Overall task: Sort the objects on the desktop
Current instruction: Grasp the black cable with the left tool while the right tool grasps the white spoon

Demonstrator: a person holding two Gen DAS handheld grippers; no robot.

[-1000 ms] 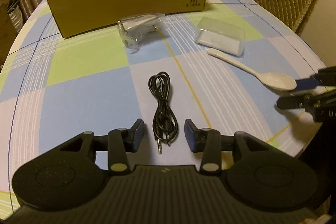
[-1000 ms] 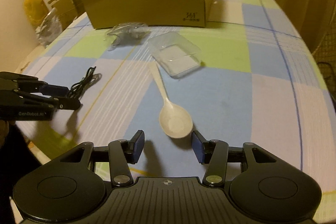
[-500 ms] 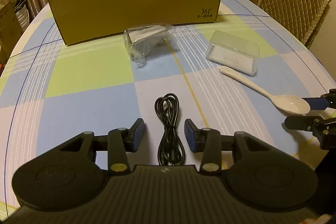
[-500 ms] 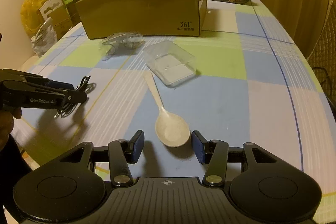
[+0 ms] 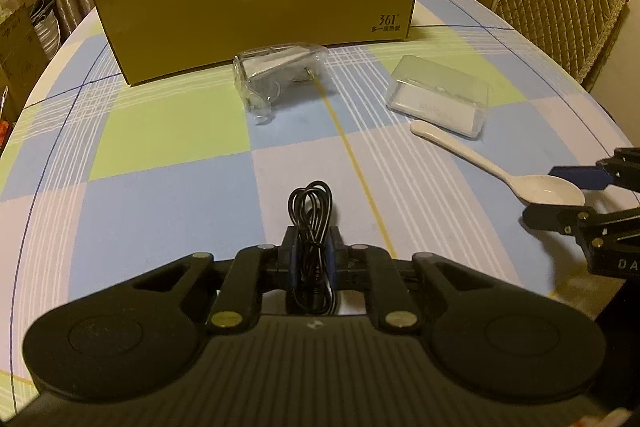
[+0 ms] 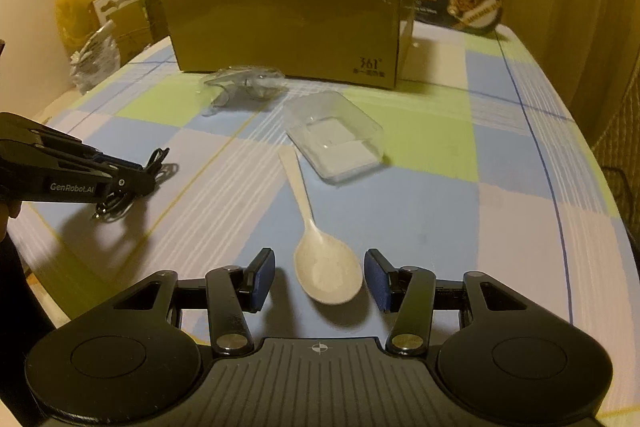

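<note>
My left gripper (image 5: 311,259) pinches the coiled black audio cable (image 5: 311,211); loose loops may snag or slip. My right gripper (image 6: 319,277) stands spread around the white spoon's (image 6: 326,273) bowl, which could skid aside.

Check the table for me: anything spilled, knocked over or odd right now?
Nothing stands out. The left tool is shut on the coiled black cable; the open right tool brackets the white spoon's bowl. The clear plastic box, crumpled clear packaging and upright cardboard box look intact.
</note>
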